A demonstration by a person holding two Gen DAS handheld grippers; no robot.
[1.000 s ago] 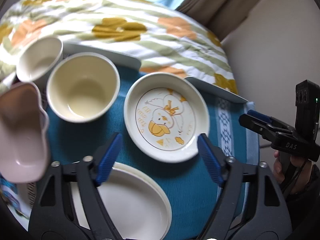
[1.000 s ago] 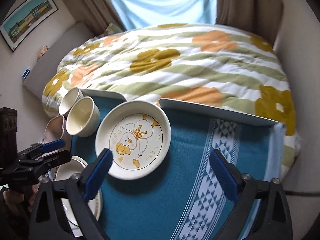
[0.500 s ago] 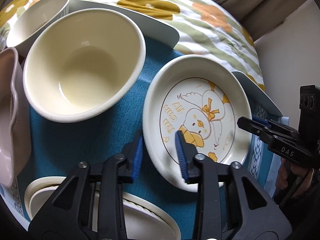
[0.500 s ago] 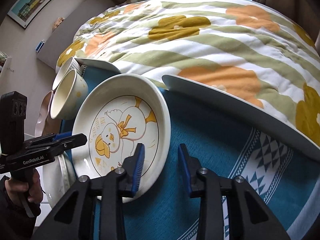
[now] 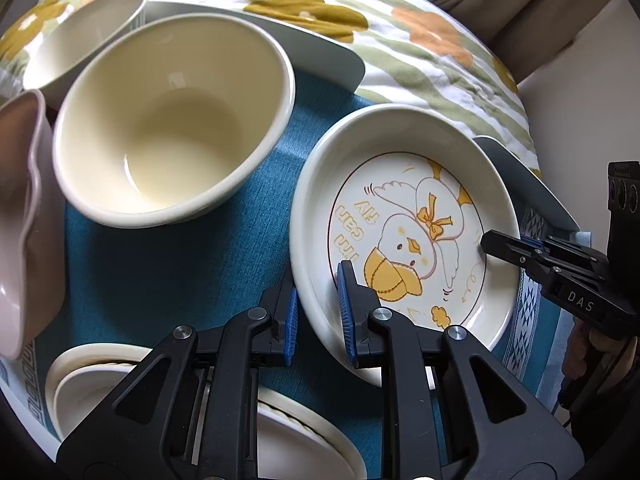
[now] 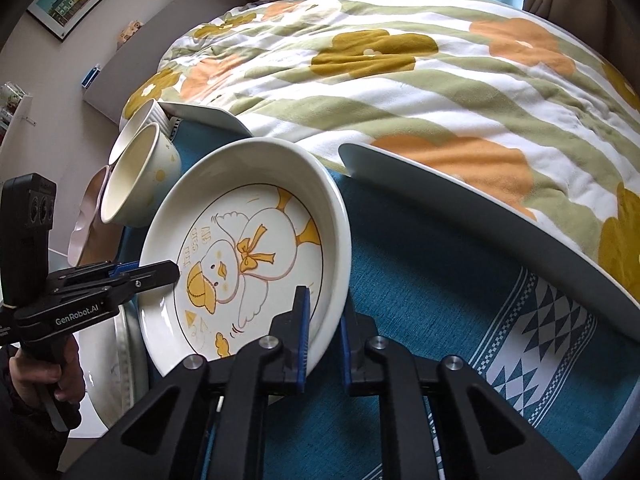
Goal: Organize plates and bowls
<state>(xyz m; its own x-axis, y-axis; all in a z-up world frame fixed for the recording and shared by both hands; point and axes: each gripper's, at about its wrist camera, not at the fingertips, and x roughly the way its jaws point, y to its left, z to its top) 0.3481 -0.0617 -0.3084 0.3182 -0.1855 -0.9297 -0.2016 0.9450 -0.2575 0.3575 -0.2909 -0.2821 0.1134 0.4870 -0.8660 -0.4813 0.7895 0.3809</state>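
Observation:
A white duck-print plate (image 5: 404, 236) sits on the blue cloth (image 5: 168, 272). My left gripper (image 5: 318, 312) is shut on its left rim. My right gripper (image 6: 323, 332) is shut on its opposite rim, with the plate (image 6: 248, 260) tilted up slightly. The right gripper also shows in the left wrist view (image 5: 528, 250), and the left one in the right wrist view (image 6: 144, 274). A cream bowl (image 5: 172, 120) stands left of the plate, a second white bowl (image 5: 76, 36) behind it.
A pink dish (image 5: 24, 220) sits at the far left. A stack of white plates (image 5: 288, 436) lies under my left gripper. A floral quilt (image 6: 420, 68) covers the bed beyond the table's far edge. A grey mat (image 6: 480, 216) lies at the cloth's back edge.
Both grippers have moved in and closed on opposite rims of the duck plate. The plate now looks slightly raised on one side.

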